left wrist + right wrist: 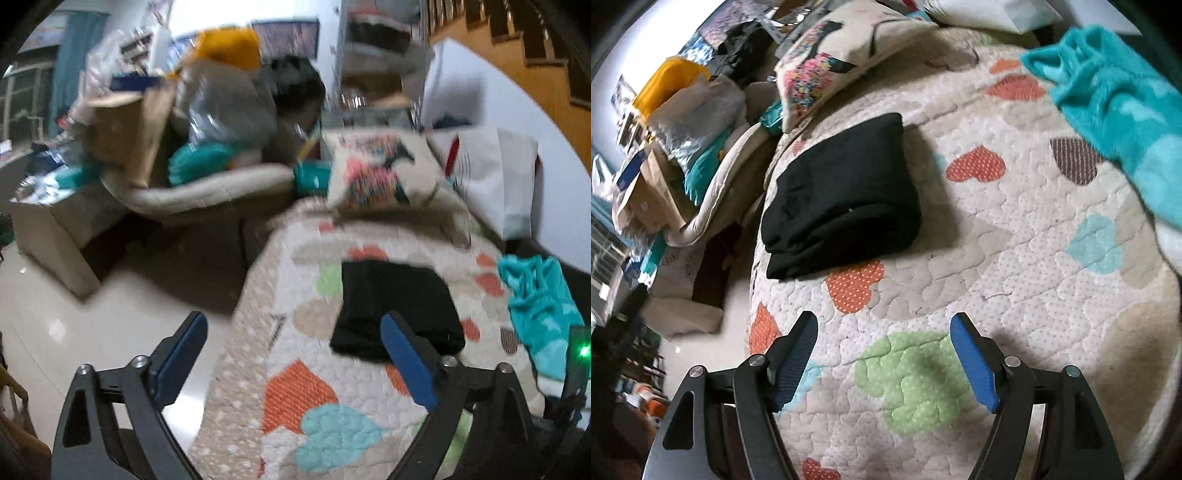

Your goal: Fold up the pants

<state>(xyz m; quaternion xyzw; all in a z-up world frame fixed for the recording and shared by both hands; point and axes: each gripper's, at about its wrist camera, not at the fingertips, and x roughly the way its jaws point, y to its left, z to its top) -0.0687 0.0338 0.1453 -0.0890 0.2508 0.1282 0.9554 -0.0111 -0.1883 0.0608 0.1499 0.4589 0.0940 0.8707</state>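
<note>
Empty right gripper (pixel 884 328) above quilt (pixel 1015 236); black pants (pixel 846 199) folded.

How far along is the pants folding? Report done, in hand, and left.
Done: the pants lie on the quilt as a compact black stack of layers, near its edge. In hand: nothing; the left gripper and right gripper are both open and empty, off the pants. Left: apparently nothing on the pants. The teal cloth lies crumpled beside them, unfolded.
</note>
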